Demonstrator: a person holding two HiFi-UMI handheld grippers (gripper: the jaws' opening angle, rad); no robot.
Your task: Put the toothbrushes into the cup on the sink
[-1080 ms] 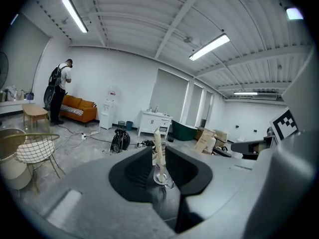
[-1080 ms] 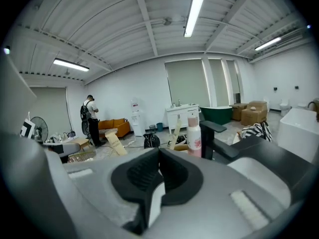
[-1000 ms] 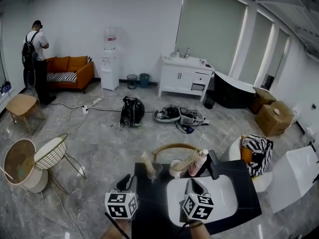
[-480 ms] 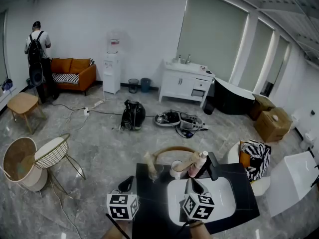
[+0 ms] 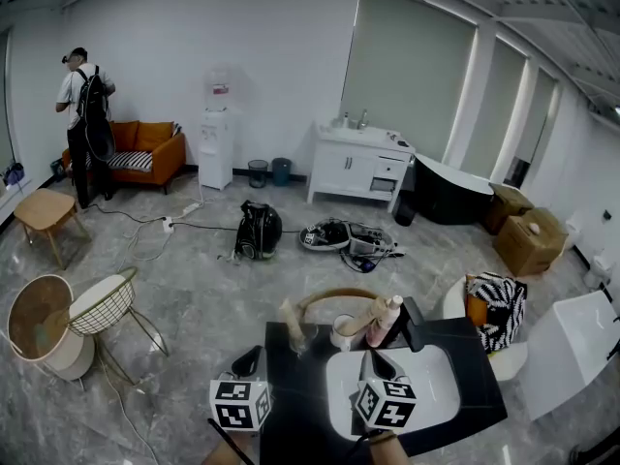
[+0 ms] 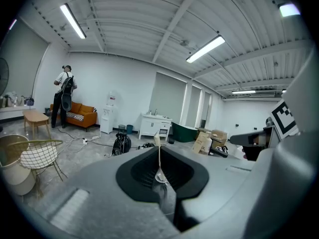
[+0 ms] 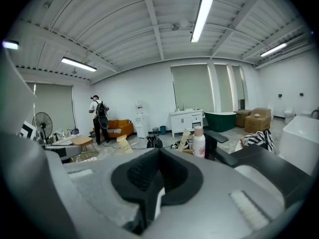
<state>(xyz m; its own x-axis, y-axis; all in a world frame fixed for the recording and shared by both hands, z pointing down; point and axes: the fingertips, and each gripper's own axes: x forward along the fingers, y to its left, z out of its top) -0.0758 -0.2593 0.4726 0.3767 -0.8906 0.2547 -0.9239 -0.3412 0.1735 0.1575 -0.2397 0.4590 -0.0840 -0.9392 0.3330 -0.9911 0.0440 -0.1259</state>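
**You are closing the left hand-held gripper point(image 5: 251, 353) to the left of the round white cup point(image 5: 341, 329).**
Its jaws have just been closing and are now meeting, with only a thin pale line showing along their seam; you cannot tell whether that is a handle. The pale beige toothbrush point(image 5: 289, 316) is standing left of the cup, apparently just clear of that gripper, so this grasp is probably catching nothing. A second beige toothbrush point(image 5: 374, 308) is leaning out of the cup. Your right hand-held gripper point(image 5: 372, 355) is hovering shut and empty in front of the cup.
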